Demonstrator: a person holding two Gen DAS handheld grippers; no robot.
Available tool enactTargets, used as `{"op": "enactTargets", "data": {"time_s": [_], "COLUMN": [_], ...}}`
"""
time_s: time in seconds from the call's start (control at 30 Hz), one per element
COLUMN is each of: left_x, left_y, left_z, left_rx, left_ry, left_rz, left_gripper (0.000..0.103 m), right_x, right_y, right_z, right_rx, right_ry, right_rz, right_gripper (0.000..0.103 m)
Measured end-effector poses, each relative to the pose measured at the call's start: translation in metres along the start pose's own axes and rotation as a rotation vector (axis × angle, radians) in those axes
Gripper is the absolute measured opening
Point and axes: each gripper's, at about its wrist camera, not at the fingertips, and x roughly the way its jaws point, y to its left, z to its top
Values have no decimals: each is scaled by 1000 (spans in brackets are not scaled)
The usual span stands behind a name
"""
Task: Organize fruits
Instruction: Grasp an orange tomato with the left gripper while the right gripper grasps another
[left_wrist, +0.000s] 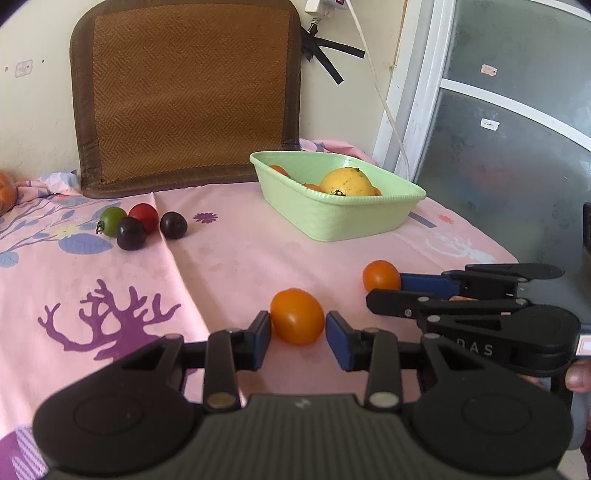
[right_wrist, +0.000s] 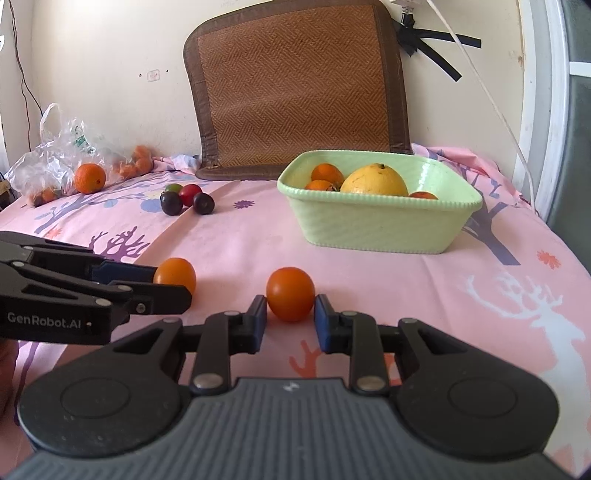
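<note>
Step in hand looks like a double pick: each gripper is lined up on one orange tomato on the pink cloth (right_wrist: 369, 266).

Left gripper (left_wrist: 298, 334): spread, pads either side of the lighter orange tomato (left_wrist: 297, 316). Left pad seems to touch the skin, right pad shows a sliver of gap. Not pinching yet.

Right gripper (right_wrist: 290, 316): spread, bracketing the darker orange tomato (right_wrist: 290, 294). Pads just beside it, close to contact on both sides.

Green basket (right_wrist: 384, 225) sits at 1 o'clock from the right gripper, 12–1 o'clock from the left. It already holds a big yellow fruit (right_wrist: 375, 181) and several small orange ones.

Next move, my read: close both, gently since the skins are soft and round and can squirt out, then lift and carry to the basket.

Still loose: cluster of dark, red and green tomatoes (left_wrist: 142, 223) at 10 o'clock, well apart from both grippers.

Readable text: "GenRobot.AI" on the left gripper body in the right wrist view; "DAS" on the right gripper in the left wrist view.
</note>
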Motion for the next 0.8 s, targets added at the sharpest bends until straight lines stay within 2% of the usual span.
{"op": "enactTargets", "data": {"time_s": [0.07, 0.8], "left_x": [0, -1], "left_y": [0, 2], "left_z": [0, 0], "left_rx": [3, -1], "left_ry": [0, -2], "left_rz": [-6, -9], "left_gripper": [37, 37], "right_x": [0, 1], "right_y": [0, 0], "right_z": [0, 1], "right_rx": [-8, -11], "right_ry": [0, 2], "right_rz": [-4, -3], "right_gripper": [31, 31]}}
